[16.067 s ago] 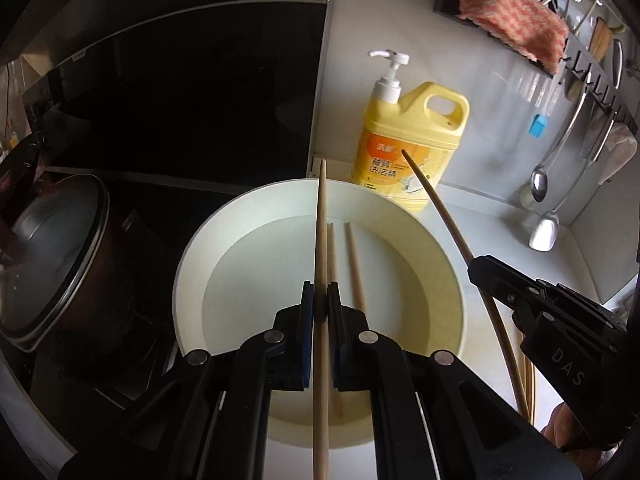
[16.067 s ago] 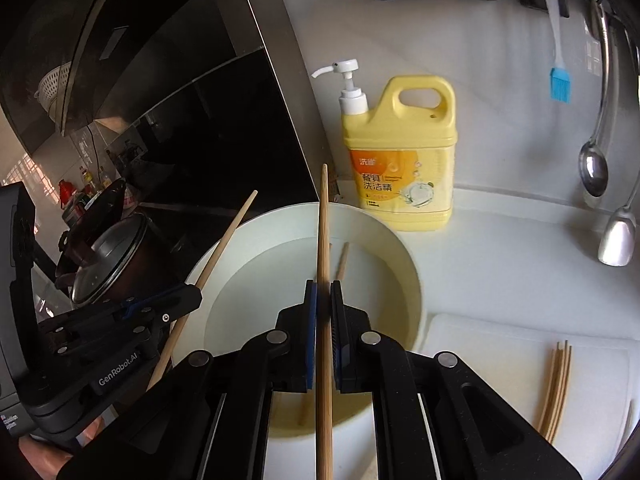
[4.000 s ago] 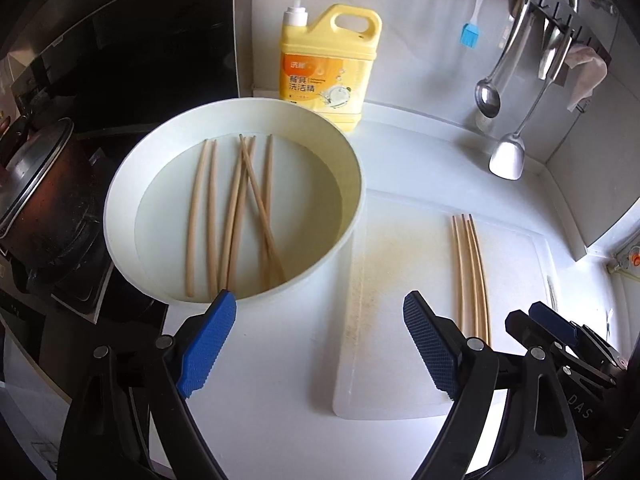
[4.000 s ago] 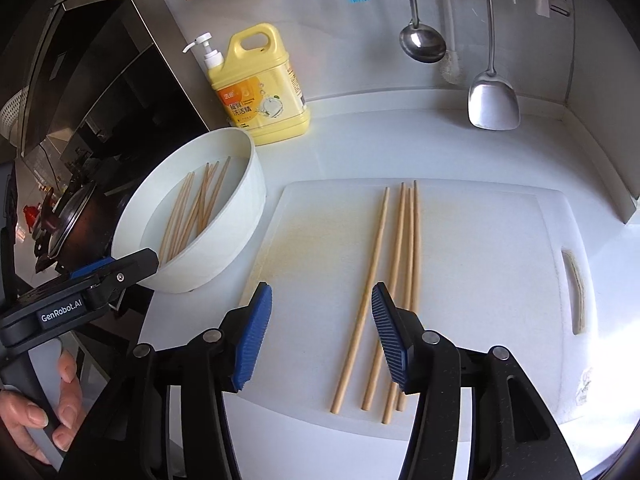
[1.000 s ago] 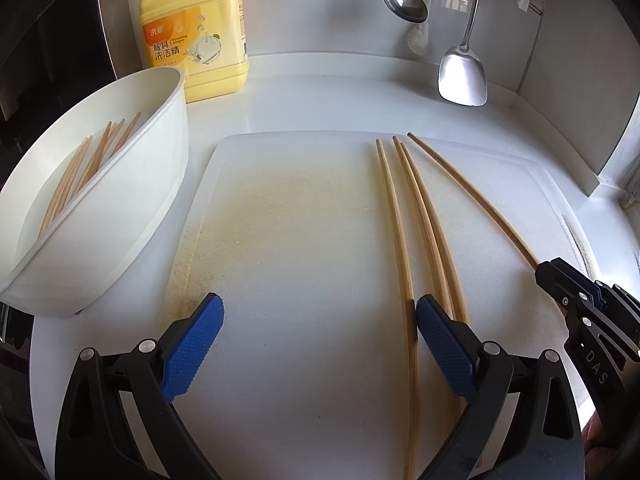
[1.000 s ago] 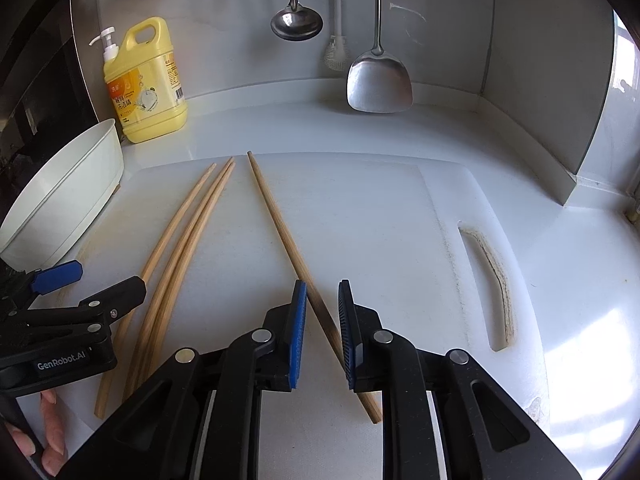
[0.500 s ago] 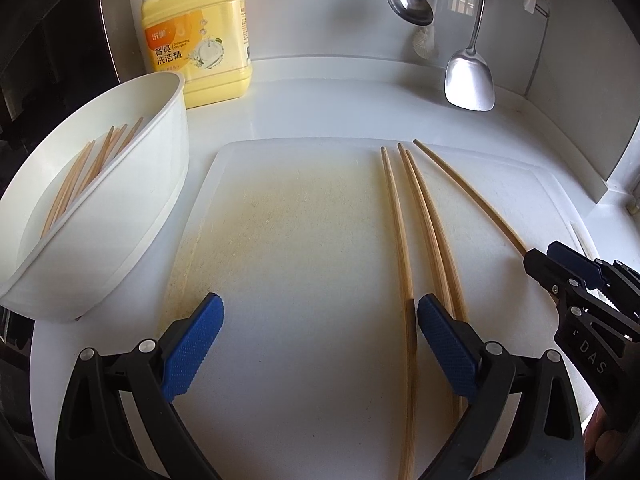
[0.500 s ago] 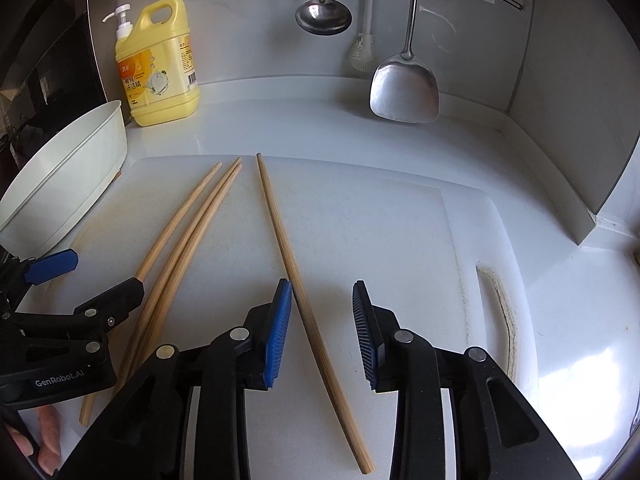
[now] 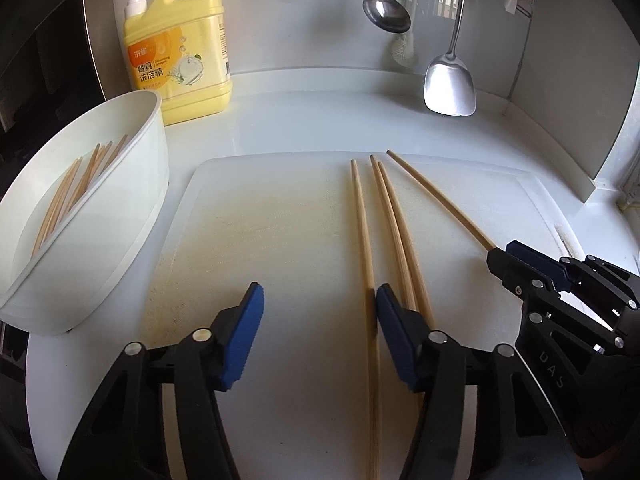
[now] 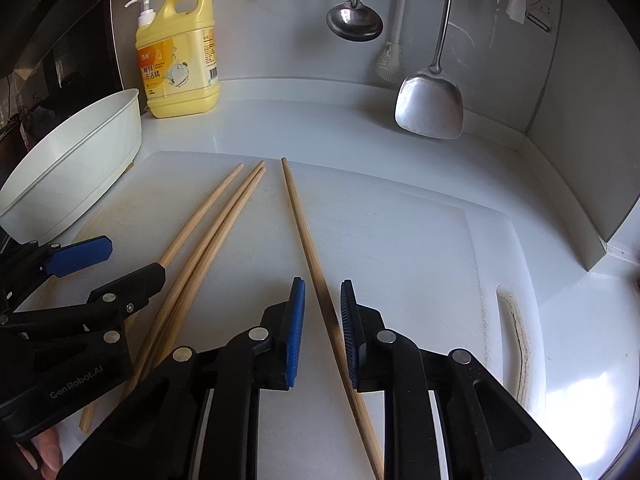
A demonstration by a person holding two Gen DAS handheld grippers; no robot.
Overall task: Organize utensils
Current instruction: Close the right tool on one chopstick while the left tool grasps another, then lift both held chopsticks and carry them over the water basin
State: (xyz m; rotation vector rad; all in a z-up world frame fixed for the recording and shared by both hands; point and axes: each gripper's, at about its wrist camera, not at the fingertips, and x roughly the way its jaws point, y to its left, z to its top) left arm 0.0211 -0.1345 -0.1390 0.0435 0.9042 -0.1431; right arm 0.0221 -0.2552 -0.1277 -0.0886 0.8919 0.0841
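step: lining up the chopsticks on the board (image 10: 420, 240); more still sit in the bowl (image 9: 132, 184).
left gripper (image 9: 316, 320): fingers have just been closing, still spread; right pad (image 9: 394, 324) sits against the left chopstick (image 9: 362, 224), left pad clear of it. Nothing pinched.
right gripper (image 10: 322, 328): fingers have just been narrowing around the stray chopstick (image 10: 300, 216); a thin gap shows on both sides, so no pinch yet, I think. Fisheye makes contact hard to call.
pair (image 9: 394, 216): two sticks lie touching, between the left chopstick and the stray one.
stray one: angled away from the rest, far tips near, close ends well apart.
next: right fingers finish the pinch, swing the stray stick parallel beside the pair; left nudges its stick in likewise.
risk: thin round stick may roll or pivot if gripped off-centre.
desk (image 10: 320, 128): soap bottle (image 10: 176, 52) at back, clear of the work.
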